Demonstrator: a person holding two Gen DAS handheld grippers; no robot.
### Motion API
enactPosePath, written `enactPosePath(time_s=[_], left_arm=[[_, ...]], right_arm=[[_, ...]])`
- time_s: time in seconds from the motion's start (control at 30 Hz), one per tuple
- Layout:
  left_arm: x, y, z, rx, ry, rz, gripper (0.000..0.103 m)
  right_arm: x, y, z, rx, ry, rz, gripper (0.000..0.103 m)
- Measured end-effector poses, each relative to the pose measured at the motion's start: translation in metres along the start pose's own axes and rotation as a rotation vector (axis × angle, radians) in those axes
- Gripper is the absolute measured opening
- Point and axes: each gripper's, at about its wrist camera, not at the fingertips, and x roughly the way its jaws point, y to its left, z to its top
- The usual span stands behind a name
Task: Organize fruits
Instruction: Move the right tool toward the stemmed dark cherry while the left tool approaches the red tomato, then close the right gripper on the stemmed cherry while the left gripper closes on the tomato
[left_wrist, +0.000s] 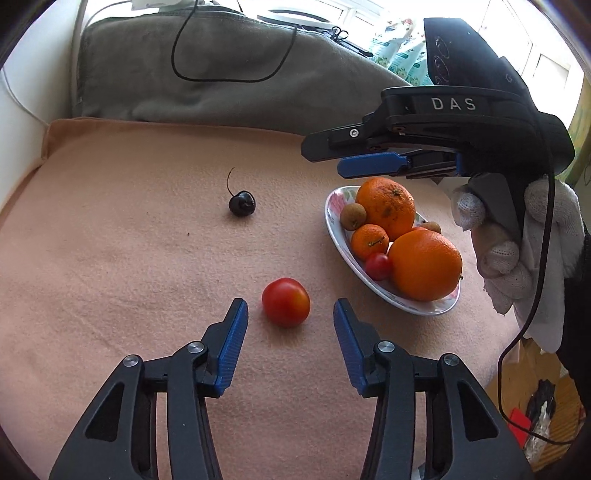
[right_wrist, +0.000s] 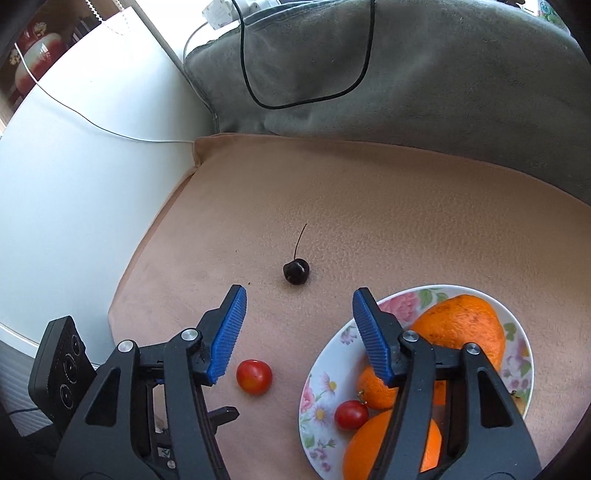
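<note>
A red cherry tomato (left_wrist: 286, 302) lies on the peach cloth, just ahead of and between the tips of my open, empty left gripper (left_wrist: 290, 313). It also shows in the right wrist view (right_wrist: 254, 376). A dark cherry (left_wrist: 242, 203) with a stem lies farther back; it also shows in the right wrist view (right_wrist: 296, 271). A floral plate (left_wrist: 337, 221) (right_wrist: 402, 299) holds two large oranges (left_wrist: 424, 264), a small mandarin (left_wrist: 369, 242), a small tomato (left_wrist: 378, 266) and brown longans (left_wrist: 352, 216). My right gripper (right_wrist: 297, 314) is open and empty, hovering above the plate's left edge; it also shows in the left wrist view (left_wrist: 325, 157).
A grey blanket (left_wrist: 221, 81) with a black cable (left_wrist: 229, 79) lies behind the peach cloth (left_wrist: 129, 258). A white wall (right_wrist: 74, 166) stands at the left. Clutter lies on the floor (left_wrist: 535, 417) beyond the right edge.
</note>
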Motion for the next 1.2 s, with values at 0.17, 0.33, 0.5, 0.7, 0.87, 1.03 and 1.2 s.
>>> enactPosePath(time_s=[0.17,0.33,0.5,0.7,0.87,1.03,1.2], left_arm=[[0.007,0.0,-0.001,-0.007,0.017,-0.024,0.045],[0.01,0.002,0.002,-0.012,0.013,-0.026,0.044],[0.015,0.002,0.004,-0.008,0.017,-0.023,0.044],[0.02,0.004,0.002,-0.008,0.028,-0.024,0.041],[0.018,0.003,0.0,-0.01,0.026,-0.023,0.04],[0.019,0.002,0.001,-0.006,0.028,-0.023,0.039],[0.024,0.0,0.004,-0.001,0.034,-0.02,0.034]], right_arm=[[0.029,0.008,0.01,0.022,0.066,0.012,0.056],[0.053,0.012,0.017,0.029,0.114,-0.021,0.049],[0.069,0.013,0.022,0.025,0.154,-0.069,0.049],[0.081,0.021,0.026,-0.019,0.183,-0.111,0.049],[0.092,0.024,0.032,-0.041,0.208,-0.14,0.044],[0.101,0.026,0.034,-0.051,0.223,-0.152,0.04],[0.106,0.025,0.035,-0.051,0.23,-0.154,0.027]])
